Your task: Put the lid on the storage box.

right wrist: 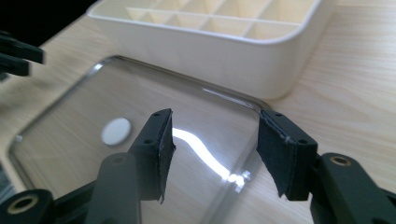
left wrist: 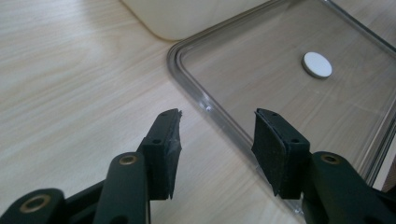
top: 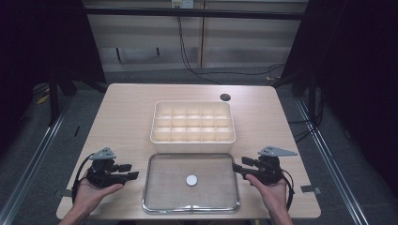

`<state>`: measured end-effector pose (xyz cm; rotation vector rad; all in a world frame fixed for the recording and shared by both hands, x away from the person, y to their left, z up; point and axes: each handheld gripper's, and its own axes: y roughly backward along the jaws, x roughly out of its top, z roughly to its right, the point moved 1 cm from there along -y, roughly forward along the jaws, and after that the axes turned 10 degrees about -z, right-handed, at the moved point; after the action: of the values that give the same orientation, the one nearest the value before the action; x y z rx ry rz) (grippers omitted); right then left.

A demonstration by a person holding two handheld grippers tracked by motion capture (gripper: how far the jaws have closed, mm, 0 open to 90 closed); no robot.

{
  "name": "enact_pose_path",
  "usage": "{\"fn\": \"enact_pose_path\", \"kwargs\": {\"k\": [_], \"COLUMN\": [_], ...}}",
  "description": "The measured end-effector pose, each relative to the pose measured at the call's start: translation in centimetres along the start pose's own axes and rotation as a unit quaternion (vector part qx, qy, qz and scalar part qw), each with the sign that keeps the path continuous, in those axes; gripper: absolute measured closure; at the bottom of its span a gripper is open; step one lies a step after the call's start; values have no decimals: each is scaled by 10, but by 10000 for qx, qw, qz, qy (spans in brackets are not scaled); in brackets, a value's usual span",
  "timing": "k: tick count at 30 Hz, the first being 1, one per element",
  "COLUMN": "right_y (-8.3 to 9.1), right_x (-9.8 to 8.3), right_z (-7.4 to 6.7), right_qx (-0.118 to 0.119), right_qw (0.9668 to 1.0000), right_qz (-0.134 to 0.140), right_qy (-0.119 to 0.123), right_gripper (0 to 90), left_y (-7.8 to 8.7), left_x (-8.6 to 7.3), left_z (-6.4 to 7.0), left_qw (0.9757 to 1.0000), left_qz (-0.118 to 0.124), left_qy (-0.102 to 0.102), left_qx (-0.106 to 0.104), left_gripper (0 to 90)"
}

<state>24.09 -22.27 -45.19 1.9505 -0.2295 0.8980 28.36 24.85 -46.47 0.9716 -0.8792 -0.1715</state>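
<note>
White disc (top: 191, 180) in clear tray (top: 151, 165), light wood table (top: 126, 105).

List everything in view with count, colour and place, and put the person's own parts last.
light wooden table: one, pale wood, fills the middle of the high view
cream plastic compartment box: one, cream, centre of the table, far side of the lid
clear plastic lid: one, transparent, flat on the table's near edge
white round disc: one, white, at the middle of the clear lid
dark round hole: one, black, far right of the tabletop
cables: several, black, on the floor beyond the table
left tongs: one, black, open, at the lid's left rim
right tongs: one, black, open, at the lid's right rim
</note>
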Motion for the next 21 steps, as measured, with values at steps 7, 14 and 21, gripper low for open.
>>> {"fn": "enact_pose_path", "kwargs": {"k": [7,14,21], "right_y": [-4,-28,-33], "right_x": [14,7,-2], "right_z": [-1,18,22], "right_qx": [-25,-82,-93], "right_qw": [9999,9992,9986], "right_qz": [-121,-319,-394], "right_qy": [61,-233,-333], "right_gripper": [480,489,515], "left_y": [-5,-24,-31], "left_x": [21,18,9], "left_z": [8,-8,-15], "left_qw": [9997,9998,9993], "left_qz": [91,-154,-247], "left_qy": [-119,122,233], "left_qx": [-180,-80,-186], "left_gripper": [507,499,530]}}
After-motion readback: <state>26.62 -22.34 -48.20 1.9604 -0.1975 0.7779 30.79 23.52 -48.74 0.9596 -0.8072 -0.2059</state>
